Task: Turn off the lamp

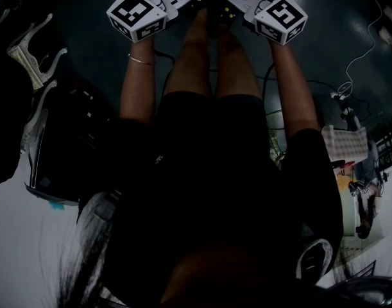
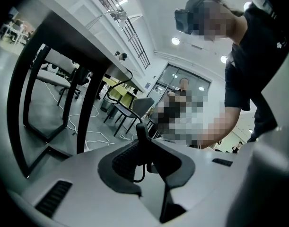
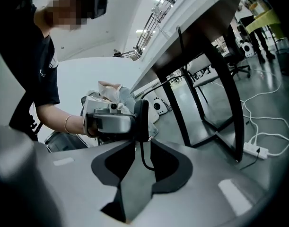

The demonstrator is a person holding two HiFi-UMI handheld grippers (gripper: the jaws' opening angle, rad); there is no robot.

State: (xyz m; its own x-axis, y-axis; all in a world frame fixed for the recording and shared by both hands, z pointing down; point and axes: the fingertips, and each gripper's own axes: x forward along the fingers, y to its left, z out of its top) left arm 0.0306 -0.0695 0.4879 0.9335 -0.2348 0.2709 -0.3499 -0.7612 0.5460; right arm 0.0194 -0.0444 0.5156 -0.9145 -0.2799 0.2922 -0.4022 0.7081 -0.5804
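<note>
No lamp shows in any view. A small black switch (image 2: 142, 134) on a thin black cord stands between my two grippers. My left gripper (image 2: 146, 148) is shut on it, and a loop of cord hangs down between the pads. In the right gripper view the same switch (image 3: 141, 119) is a dark oval against the left gripper's grey body (image 3: 109, 123). My right gripper (image 3: 143, 148) is open, its pads clear of the switch and only the cord hanging between them. In the head view both grippers, left (image 1: 186, 2) and right (image 1: 244, 2), meet at the top edge above my knees.
A desk on black legs (image 3: 215, 79) stands close by, also seen as the desk (image 2: 54, 79) in the left gripper view. A white power strip (image 3: 252, 149) and white cables lie on the grey floor. Chairs (image 2: 135, 108) stand further back. More cable (image 1: 366, 43) trails at the right.
</note>
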